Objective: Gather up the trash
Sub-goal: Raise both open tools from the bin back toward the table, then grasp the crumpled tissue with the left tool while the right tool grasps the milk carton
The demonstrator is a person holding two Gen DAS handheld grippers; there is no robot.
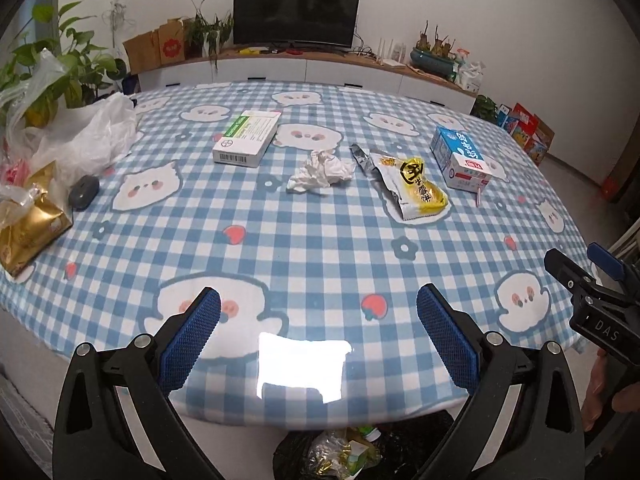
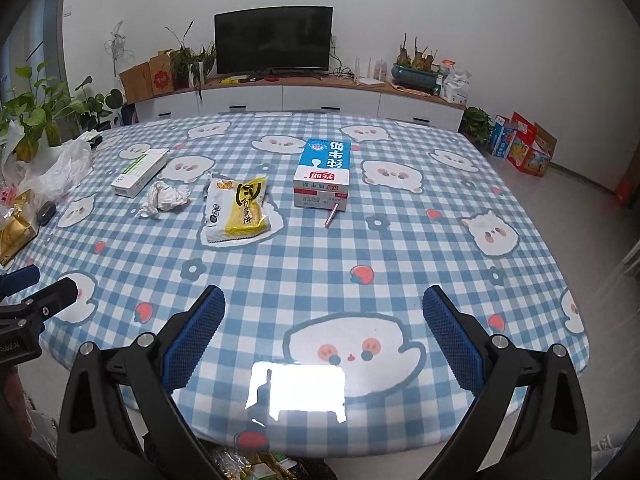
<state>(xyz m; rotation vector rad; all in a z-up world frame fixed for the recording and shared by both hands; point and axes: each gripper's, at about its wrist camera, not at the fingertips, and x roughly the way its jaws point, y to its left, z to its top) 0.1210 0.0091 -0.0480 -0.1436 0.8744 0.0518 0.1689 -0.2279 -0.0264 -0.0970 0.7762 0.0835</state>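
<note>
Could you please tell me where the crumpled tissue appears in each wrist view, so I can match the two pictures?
Left wrist: crumpled tissue lies centre, between the white medicine box and the yellow snack wrapper.
Right wrist: crumpled tissue lies left of centre, again between the box and the wrapper.
Shared landmark: the yellow snack wrapper.

Near cloth: I am seeing bare tablecloth [image 1: 320,248] lying ahead of both spread grippers.
Middle row: box [image 1: 247,137], tissue [image 1: 321,170], wrapper [image 1: 414,190] and carton [image 1: 460,157] are blocking the far stretch.
Left edge: bags [image 1: 80,136] are crowding it.
</note>
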